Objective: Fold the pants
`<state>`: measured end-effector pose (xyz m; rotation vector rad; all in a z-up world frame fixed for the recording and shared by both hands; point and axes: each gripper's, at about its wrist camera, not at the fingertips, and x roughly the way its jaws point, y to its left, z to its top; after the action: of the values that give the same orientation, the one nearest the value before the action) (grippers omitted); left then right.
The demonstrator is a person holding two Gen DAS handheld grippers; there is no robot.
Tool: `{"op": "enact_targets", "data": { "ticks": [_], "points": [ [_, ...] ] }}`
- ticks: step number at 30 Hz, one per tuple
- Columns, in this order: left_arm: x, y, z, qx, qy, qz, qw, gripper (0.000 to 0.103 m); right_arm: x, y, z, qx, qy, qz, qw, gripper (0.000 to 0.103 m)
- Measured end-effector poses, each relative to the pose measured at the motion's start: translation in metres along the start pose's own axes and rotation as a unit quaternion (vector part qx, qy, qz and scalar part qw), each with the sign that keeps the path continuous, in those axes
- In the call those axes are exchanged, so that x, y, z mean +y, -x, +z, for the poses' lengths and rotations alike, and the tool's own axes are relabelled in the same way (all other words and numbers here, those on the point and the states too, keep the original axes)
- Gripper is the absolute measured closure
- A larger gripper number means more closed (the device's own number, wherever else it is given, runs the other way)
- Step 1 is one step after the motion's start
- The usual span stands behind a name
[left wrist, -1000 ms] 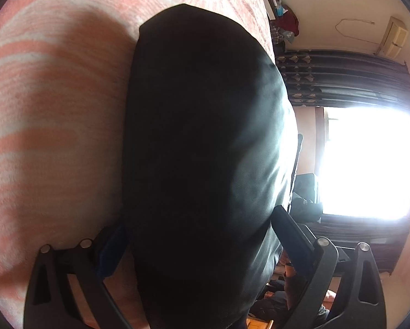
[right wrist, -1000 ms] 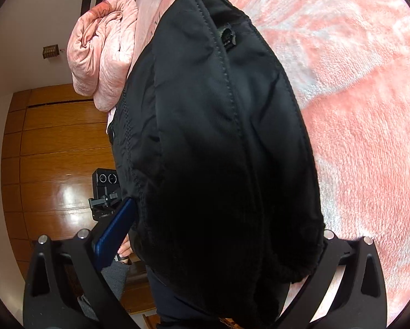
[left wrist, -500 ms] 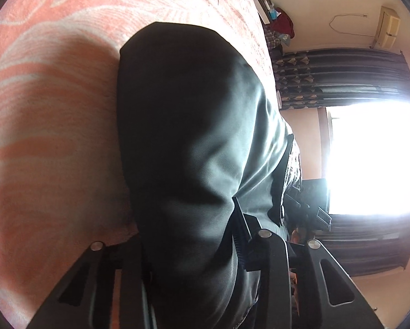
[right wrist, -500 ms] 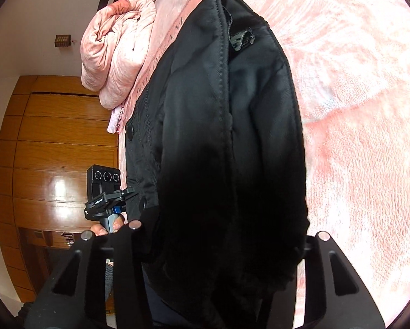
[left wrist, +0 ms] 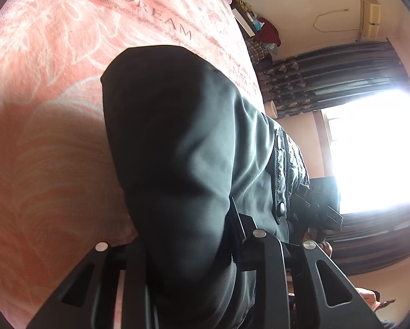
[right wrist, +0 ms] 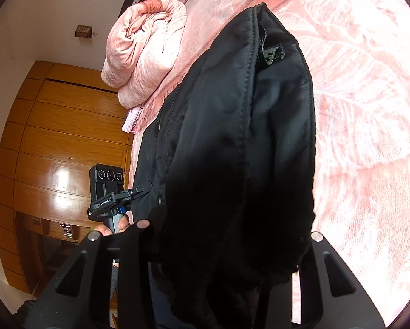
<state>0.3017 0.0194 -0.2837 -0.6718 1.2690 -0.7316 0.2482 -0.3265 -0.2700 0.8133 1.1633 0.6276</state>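
The black pants [left wrist: 183,148] fill the middle of both wrist views, held up over the pink bed. My left gripper [left wrist: 188,249] is shut on a thick bunch of the pants fabric; a snap button and pocket flap [left wrist: 280,186] show at the right. My right gripper [right wrist: 226,252] is shut on the other bunch of the pants [right wrist: 232,142], with a small hanging loop [right wrist: 272,52] near the top. The left gripper's body [right wrist: 109,197] and the hand holding it show in the right wrist view.
A pink bedspread [left wrist: 48,68] printed "SWEET DREAM" lies under the pants. A rolled pink quilt [right wrist: 144,49] sits at the bed's far side. A wooden wardrobe [right wrist: 54,137] stands left; a bright window [left wrist: 375,150] with dark curtains is right.
Both grippers closed from wide open onto the pants fabric and lifted it; the pants now hang narrower and more bedspread shows.
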Motion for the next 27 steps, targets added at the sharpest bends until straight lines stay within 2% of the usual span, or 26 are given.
{"op": "enact_targets", "data": {
  "ticks": [10,18,23,27],
  "points": [
    [0.020,0.052,0.085,-0.046,-0.009,0.036,0.9983,0.073,0.048,-0.068,0.088,0.007,0.051,-0.006,0.999,0.065],
    [0.071,0.065,0.164,-0.055,0.011,0.071,0.9959,0.073,0.052,-0.145,0.152,0.022,0.070,-0.022,0.997,0.065],
    [0.122,0.072,0.186,-0.060,0.035,0.077,0.9946,0.073,0.048,-0.190,0.180,0.035,0.075,-0.034,0.996,0.065],
    [0.160,0.082,0.178,-0.053,0.049,0.069,0.9950,0.073,0.034,-0.206,0.185,0.044,0.068,-0.035,0.996,0.063]
  ]
}}
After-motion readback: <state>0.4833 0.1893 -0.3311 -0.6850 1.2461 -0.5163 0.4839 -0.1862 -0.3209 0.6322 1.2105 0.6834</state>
